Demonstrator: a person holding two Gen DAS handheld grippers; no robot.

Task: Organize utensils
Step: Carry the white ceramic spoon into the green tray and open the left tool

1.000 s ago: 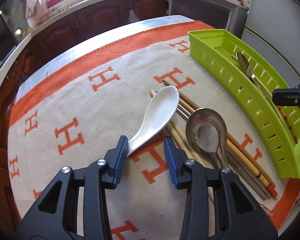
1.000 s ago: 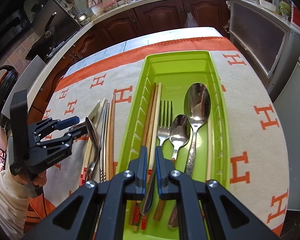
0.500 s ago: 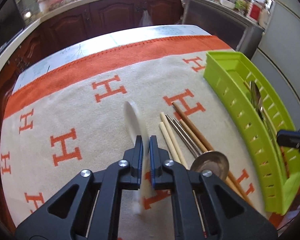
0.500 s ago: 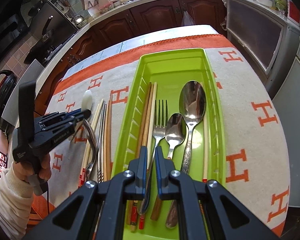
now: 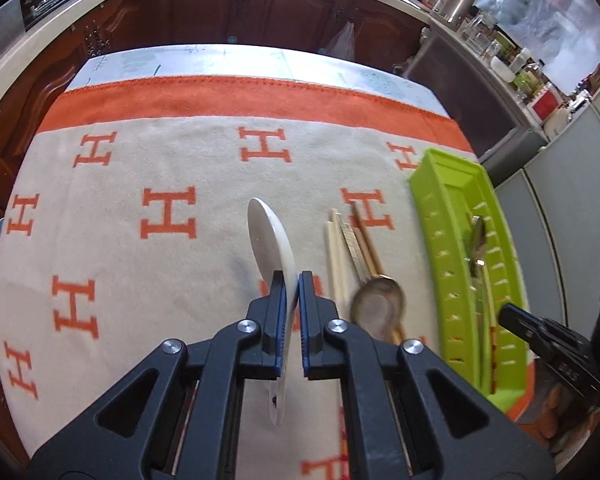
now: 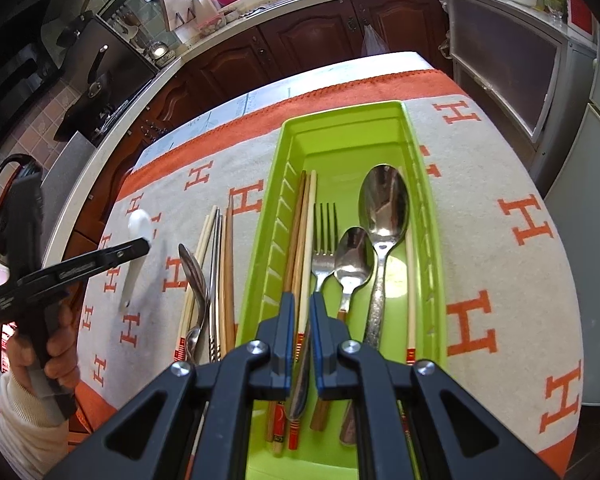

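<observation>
Left gripper (image 5: pixel 292 280): angled steeply down, jaws clamped on glossy white ceramic spoon (image 5: pixel 269 236), held edge-on above the blanket (image 5: pixel 140 280). Right gripper (image 6: pixel 301 300): closed, empty, over slotted green plastic tray (image 6: pixel 428 216).

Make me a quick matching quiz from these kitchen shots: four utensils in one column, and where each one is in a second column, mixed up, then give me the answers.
Things:
1. white ceramic spoon
2. fork
3. loose metal spoon
4. large patterned-handle spoon

Places:
A. in the green tray, between the chopsticks and a smaller spoon
B. clamped in the left gripper, off the cloth
C. in the tray, bowl farthest up of all
D. on the cloth, lying across the loose chopsticks

Pairs: 1-B, 2-A, 3-D, 4-C
</observation>
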